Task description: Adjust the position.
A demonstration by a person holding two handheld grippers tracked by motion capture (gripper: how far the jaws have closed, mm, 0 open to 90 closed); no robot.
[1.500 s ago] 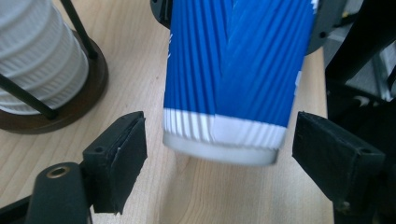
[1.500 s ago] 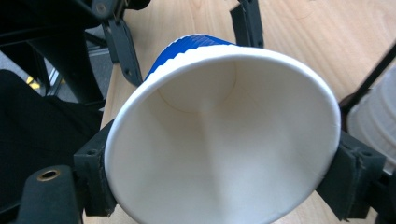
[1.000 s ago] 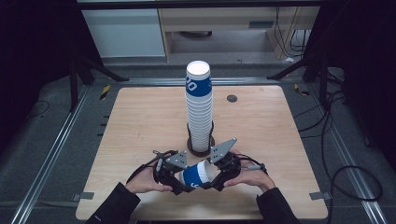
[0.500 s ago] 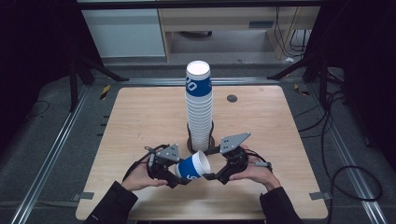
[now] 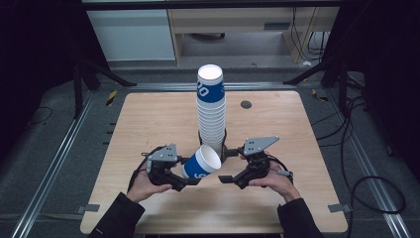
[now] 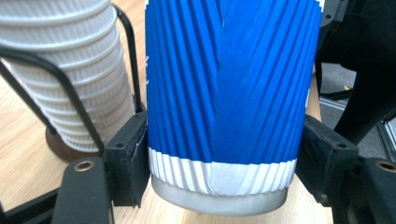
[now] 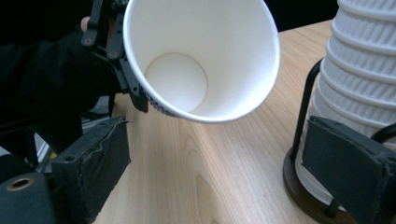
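Blue paper cup [image 5: 200,162] is lying tilted in the air just above the near part of the wooden table [image 5: 148,124], its white open mouth facing up and toward the right gripper. In the left gripper view the cup [image 6: 224,93] is standing between the two black jaws, ribbed blue wall above, white band and grey base rim below, and both pads are pressing against its sides near the base. So the left gripper [image 5: 179,179] is grasping the cup.

The right gripper [image 5: 225,171] is sitting just beside the cup's mouth, apart from it; in its own view the jaws are spread wide with bare tabletop between them, holding nothing, and the cup's white inside [image 7: 201,60] is showing above them.

Just behind the cup, a tall stack of cups [image 5: 211,111] is standing upright in a dark wire holder [image 5: 224,148] at the middle of the table. A small dark round mark [image 5: 245,104] is lying on the table farther back, right of the stack.
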